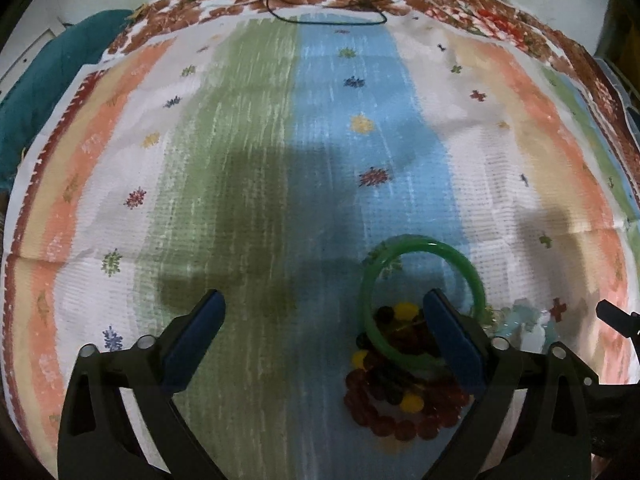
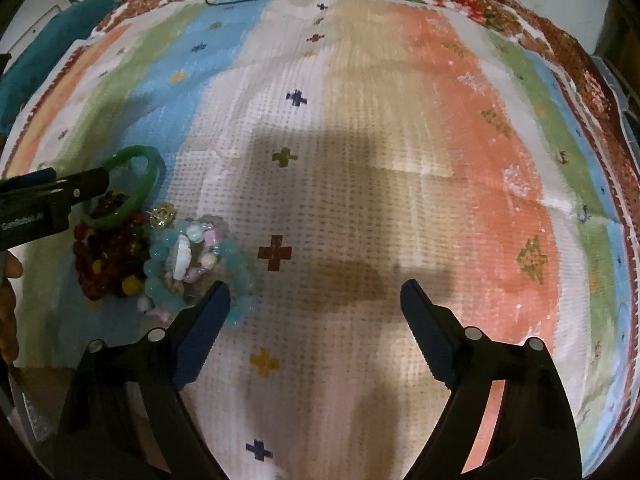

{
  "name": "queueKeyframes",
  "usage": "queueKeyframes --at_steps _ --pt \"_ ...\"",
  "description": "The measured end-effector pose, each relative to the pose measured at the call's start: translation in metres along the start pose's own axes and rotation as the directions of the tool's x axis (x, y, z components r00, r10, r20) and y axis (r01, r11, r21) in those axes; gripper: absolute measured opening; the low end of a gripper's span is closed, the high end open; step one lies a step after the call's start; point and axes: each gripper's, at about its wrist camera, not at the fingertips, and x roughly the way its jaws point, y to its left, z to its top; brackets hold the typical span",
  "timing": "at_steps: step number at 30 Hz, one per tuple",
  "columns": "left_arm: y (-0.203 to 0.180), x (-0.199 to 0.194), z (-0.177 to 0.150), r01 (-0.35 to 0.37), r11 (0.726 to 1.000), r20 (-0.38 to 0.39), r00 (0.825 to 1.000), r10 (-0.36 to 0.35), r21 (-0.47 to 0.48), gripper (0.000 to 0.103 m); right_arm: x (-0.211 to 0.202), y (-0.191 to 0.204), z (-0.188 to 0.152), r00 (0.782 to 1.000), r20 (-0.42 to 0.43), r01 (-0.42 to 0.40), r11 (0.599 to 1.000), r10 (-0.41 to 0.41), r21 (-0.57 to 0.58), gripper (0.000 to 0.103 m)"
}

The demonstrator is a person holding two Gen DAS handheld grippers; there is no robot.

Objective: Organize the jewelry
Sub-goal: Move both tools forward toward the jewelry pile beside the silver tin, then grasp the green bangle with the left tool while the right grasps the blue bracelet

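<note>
Hidden / unclear: in the left wrist view the right-hand finger [image 1: 452, 340] of the left gripper [image 1: 324, 304] covers part of the green bangle [image 1: 424, 248] and part of the dark red bead strand [image 1: 400, 424]. Pale blue beads [image 1: 516, 320] show only as a blur past that finger. Small gold piece [image 2: 162, 216] is too small to identify; prob. an earring or charm. Thin cords [image 1: 340, 4] at the far edge of the cloth [image 1: 240, 160] are cut off by the frame top. Teal fabric [image 1: 48, 88] at far left is only partly in view. A hand [image 2: 10, 276] shows as a sliver at the left edge of the right wrist view.

Positions: jewelry lies in one pile on the striped cloth. Bangle rests tilted on the red/yellow/black beads; pale blue bead bracelet [image 2: 236, 256] sits just beside that strand, w/ white and pink bits inside its ring. Left gripper: jaws wide, nothing between the pads; pile lies at its right-hand finger, not centred in the gap. Right gripper [image 2: 316, 292]: jaws wide, nothing held; pile lies to its left, the blue bracelet touching or just under the left-hand finger tip [image 2: 216, 300]; cannot tell which.

Writing: left gripper body, seen from the right wrist view, carries white lettering, approx. "GenRobot.AI" [image 2: 20, 224]; first letters partly cut off.
</note>
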Motion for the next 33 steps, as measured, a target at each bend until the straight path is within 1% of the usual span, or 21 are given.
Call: queueKeyframes --at_steps 2,4,6,7,9,10,11,12,14,15,16,17,19,24,28,33 --pt "0.001 0.006 0.000 0.002 1.000 -0.009 1.000 -0.002 -0.004 0.088 0.005 0.002 0.001 1.000 -0.005 0.001 1.000 -0.001 0.002 0.087" --pt "0.004 0.010 0.001 0.004 1.000 -0.009 1.000 -0.004 -0.010 0.086 0.010 0.004 0.002 1.000 -0.010 -0.006 1.000 0.006 0.000 0.086" --pt "0.009 0.013 0.001 0.009 1.000 -0.014 1.000 -0.009 -0.026 0.080 0.012 0.005 0.004 1.000 -0.007 -0.005 1.000 0.005 -0.003 0.085" --pt "0.011 0.016 0.001 0.009 1.000 -0.017 1.000 -0.010 -0.029 0.077 0.012 0.004 0.005 1.000 -0.006 -0.007 1.000 0.007 -0.005 0.083" --pt "0.012 0.017 0.000 0.013 1.000 -0.012 1.000 -0.013 -0.015 0.074 0.012 0.005 0.007 1.000 -0.001 -0.011 1.000 0.011 -0.007 0.076" --pt "0.011 0.017 0.000 0.009 1.000 -0.007 1.000 -0.009 0.002 0.071 0.012 0.005 0.008 1.000 0.002 -0.011 1.000 0.011 -0.010 0.070" --pt "0.011 0.017 -0.001 0.004 1.000 -0.003 1.000 -0.004 0.014 0.062 0.011 0.005 0.008 1.000 0.004 -0.012 1.000 0.012 -0.016 0.065" --pt "0.012 0.017 0.000 0.000 1.000 -0.004 1.000 0.000 0.018 0.056 0.011 0.006 0.008 1.000 0.006 -0.012 1.000 0.013 -0.023 0.061" --pt "0.014 0.015 0.002 -0.011 1.000 -0.011 1.000 0.012 0.018 0.031 0.009 0.006 0.008 1.000 0.010 -0.010 0.999 0.010 -0.033 0.043" --pt "0.015 0.015 0.002 -0.018 1.000 -0.013 1.000 0.019 0.017 0.024 0.009 0.006 0.008 1.000 0.012 -0.008 0.999 0.009 -0.036 0.038" --pt "0.016 0.015 0.003 -0.025 1.000 -0.016 1.000 0.025 0.019 0.014 0.008 0.005 0.008 1.000 0.013 -0.009 0.999 0.010 -0.037 0.030" --pt "0.017 0.015 0.002 -0.031 0.999 -0.020 0.999 0.032 0.028 0.008 0.007 0.004 0.007 1.000 0.015 -0.009 0.999 0.010 -0.039 0.021" --pt "0.016 0.013 0.002 -0.037 0.998 -0.024 0.999 0.038 0.046 0.007 0.003 0.003 0.006 1.000 0.030 -0.003 0.999 0.004 -0.044 0.013" --pt "0.016 -0.008 0.006 -0.032 0.999 -0.001 1.000 0.032 0.037 0.007 -0.014 0.004 0.001 0.997 0.069 -0.025 0.998 0.029 -0.061 0.012" --pt "0.011 -0.036 0.008 -0.027 0.998 0.029 0.999 0.025 0.053 0.008 -0.036 0.007 -0.003 0.994 0.103 -0.033 0.997 0.041 -0.076 0.012" --pt "0.014 -0.058 0.001 -0.020 0.999 0.027 0.999 0.019 0.041 0.009 -0.054 0.011 -0.005 0.990 0.129 -0.052 0.997 0.058 -0.051 0.012"
